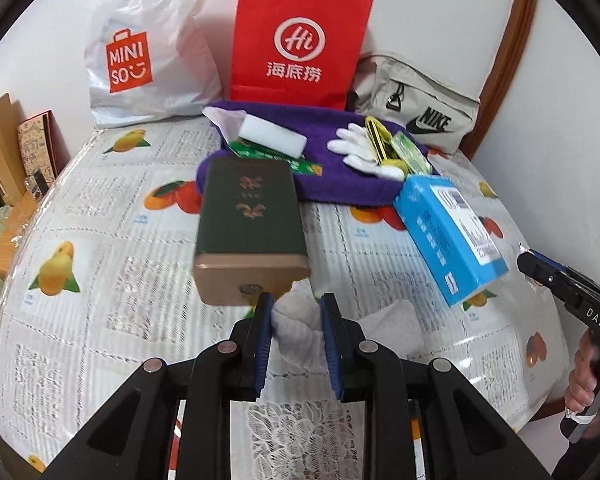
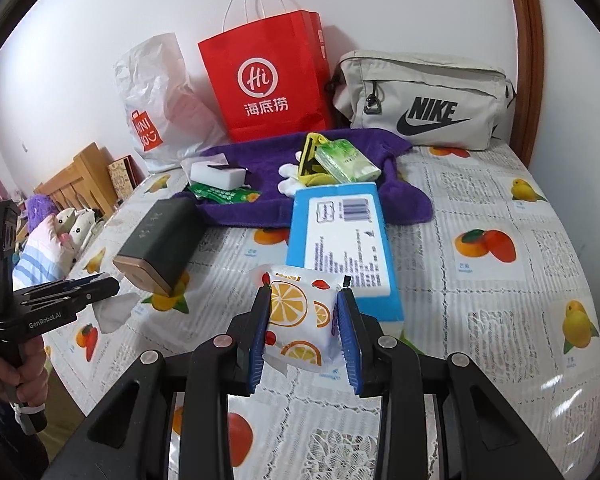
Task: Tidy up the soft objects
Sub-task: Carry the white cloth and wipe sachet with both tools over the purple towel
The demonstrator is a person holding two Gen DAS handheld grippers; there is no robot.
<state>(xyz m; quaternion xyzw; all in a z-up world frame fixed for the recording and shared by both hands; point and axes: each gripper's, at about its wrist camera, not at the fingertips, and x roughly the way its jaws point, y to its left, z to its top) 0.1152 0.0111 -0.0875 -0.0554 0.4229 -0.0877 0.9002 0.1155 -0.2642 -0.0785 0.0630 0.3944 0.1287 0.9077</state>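
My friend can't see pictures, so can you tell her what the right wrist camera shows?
The right tongs squeeze a small white packet printed with orange slices above a fruit-patterned tablecloth. Behind it lie a blue box, a dark green box and a purple towel with small items. A red paper bag and a Nike pouch stand by the wall.

Each claw (image 1: 296,312) (image 2: 304,312) is built of black arms with silver rivets, blue ribbed pads (image 2: 346,336) and white lettering.
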